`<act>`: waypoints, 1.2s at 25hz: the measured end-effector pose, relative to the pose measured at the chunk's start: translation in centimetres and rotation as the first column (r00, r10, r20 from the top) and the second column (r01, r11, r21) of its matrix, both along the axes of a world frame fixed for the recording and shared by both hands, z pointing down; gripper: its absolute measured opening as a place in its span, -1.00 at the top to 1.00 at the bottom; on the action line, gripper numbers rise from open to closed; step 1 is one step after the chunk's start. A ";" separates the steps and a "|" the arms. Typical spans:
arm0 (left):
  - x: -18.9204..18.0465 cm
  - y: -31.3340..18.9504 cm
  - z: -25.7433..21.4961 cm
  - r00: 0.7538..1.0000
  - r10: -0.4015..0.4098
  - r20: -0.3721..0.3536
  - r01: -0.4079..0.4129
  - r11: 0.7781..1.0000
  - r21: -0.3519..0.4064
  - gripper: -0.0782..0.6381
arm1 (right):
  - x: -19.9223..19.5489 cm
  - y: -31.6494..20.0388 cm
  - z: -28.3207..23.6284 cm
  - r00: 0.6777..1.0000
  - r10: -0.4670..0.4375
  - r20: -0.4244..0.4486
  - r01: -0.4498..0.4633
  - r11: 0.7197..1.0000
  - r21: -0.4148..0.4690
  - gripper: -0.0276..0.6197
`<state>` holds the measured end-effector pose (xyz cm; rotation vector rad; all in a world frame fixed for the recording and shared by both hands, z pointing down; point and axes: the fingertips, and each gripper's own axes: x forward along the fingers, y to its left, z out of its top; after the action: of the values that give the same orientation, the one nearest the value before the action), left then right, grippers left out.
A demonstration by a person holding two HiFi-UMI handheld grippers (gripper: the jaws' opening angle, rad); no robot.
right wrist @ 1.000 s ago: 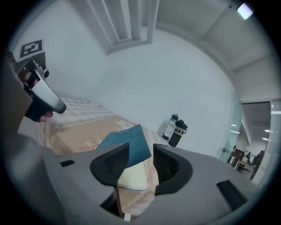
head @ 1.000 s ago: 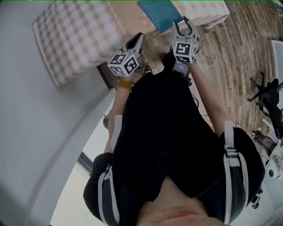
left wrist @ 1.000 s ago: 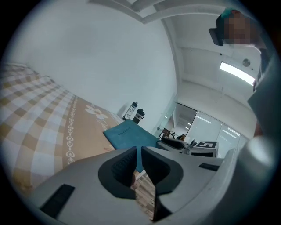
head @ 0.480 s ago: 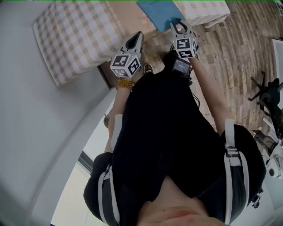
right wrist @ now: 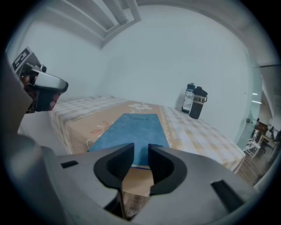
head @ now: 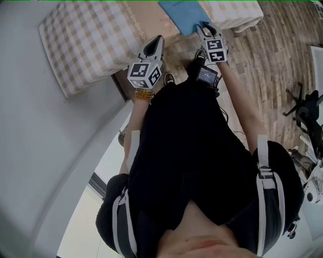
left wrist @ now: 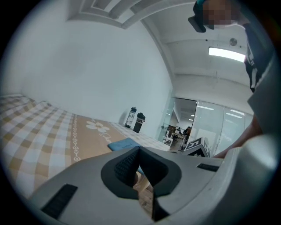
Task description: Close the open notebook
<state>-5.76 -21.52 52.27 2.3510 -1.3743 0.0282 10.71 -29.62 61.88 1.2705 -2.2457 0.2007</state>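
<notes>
A blue notebook (head: 184, 12) lies flat on the bed (head: 91, 40) with its cover (right wrist: 131, 132) up and shut; in the left gripper view it is a blue slab (left wrist: 124, 144) past the jaws. My right gripper (head: 206, 29) hovers at the notebook's near edge. Its jaws (right wrist: 140, 151) stand a narrow gap apart with nothing pressed between them, the notebook's edge showing just beyond the tips. My left gripper (head: 154, 46) hangs at the bed's edge, left of the notebook and apart from it. Its jaws (left wrist: 139, 151) meet at the tips on nothing.
Two dark bottles (right wrist: 195, 101) stand at the far side of the bed by the wall. The bed has a checked cover with a tan flowered runner (head: 146, 22). A black office chair (head: 305, 108) stands on the wooden floor (head: 262, 55) to the right.
My right gripper has sunk toward the notebook's near edge and its jaws have narrowed from wide open. The left gripper has rolled a little and stayed in place.
</notes>
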 end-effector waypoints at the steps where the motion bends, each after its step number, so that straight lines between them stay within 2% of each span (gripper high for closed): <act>1: -0.2 -0.2 -0.2 1.000 0.001 0.022 -0.001 1.000 0.018 0.78 | -0.1 -0.1 -0.4 1.000 0.005 -0.001 -0.005 1.000 0.006 0.59; 5: -1.1 -1.4 -2.4 0.995 -0.013 0.101 0.002 0.994 0.109 0.78 | -0.8 -1.0 -4.2 0.999 0.023 0.036 -0.026 0.995 0.094 0.59; 9: -1.7 -2.3 -5.2 0.991 -0.048 0.128 0.023 0.981 0.195 0.78 | -1.8 -0.8 -9.9 0.993 0.012 0.116 -0.034 0.980 0.195 0.59; 12: -1.1 -1.1 -7.3 0.986 -0.085 0.143 0.042 0.960 0.275 0.78 | -2.0 1.6 -13.4 0.988 -0.022 0.153 -0.022 0.959 0.284 0.63; 13: -1.0 -0.9 -8.1 0.984 -0.096 0.148 0.047 0.952 0.301 0.78 | -2.2 2.2 -14.6 0.987 -0.028 0.161 -0.023 0.951 0.310 0.75; 17: -1.1 0.1 -11.5 0.980 -0.126 0.154 0.059 0.923 0.381 0.78 | -3.8 4.5 -18.8 0.977 -0.059 0.202 -0.024 0.922 0.386 0.77; 18: -1.4 -0.3 -12.1 0.979 -0.131 0.154 0.061 0.918 0.392 0.78 | -4.4 4.5 -19.6 0.975 -0.063 0.215 -0.028 0.917 0.399 0.77; 20: -1.9 -1.3 -13.0 0.978 -0.142 0.152 0.069 0.912 0.405 0.78 | -5.3 4.2 -20.9 0.967 -0.067 0.244 -0.042 0.908 0.416 0.90; 23: -1.2 0.1 -13.3 0.976 -0.161 0.146 0.087 0.904 0.418 0.78 | -5.1 6.6 -21.5 0.955 -0.085 0.285 -0.048 0.902 0.428 0.90; 26: -0.7 1.7 -12.8 0.973 -0.174 0.151 0.096 0.902 0.421 0.78 | -4.8 9.0 -20.8 0.956 -0.088 0.280 -0.044 0.901 0.432 0.90; 30: -0.6 2.3 -11.1 0.970 -0.178 0.169 0.096 0.909 0.405 0.78 | -5.1 10.2 -19.2 0.962 -0.075 0.261 -0.040 0.912 0.407 0.90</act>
<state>-6.37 -19.22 41.16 2.6262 -1.7864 -0.0585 5.64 -19.41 42.70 1.5104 -2.6319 -0.1216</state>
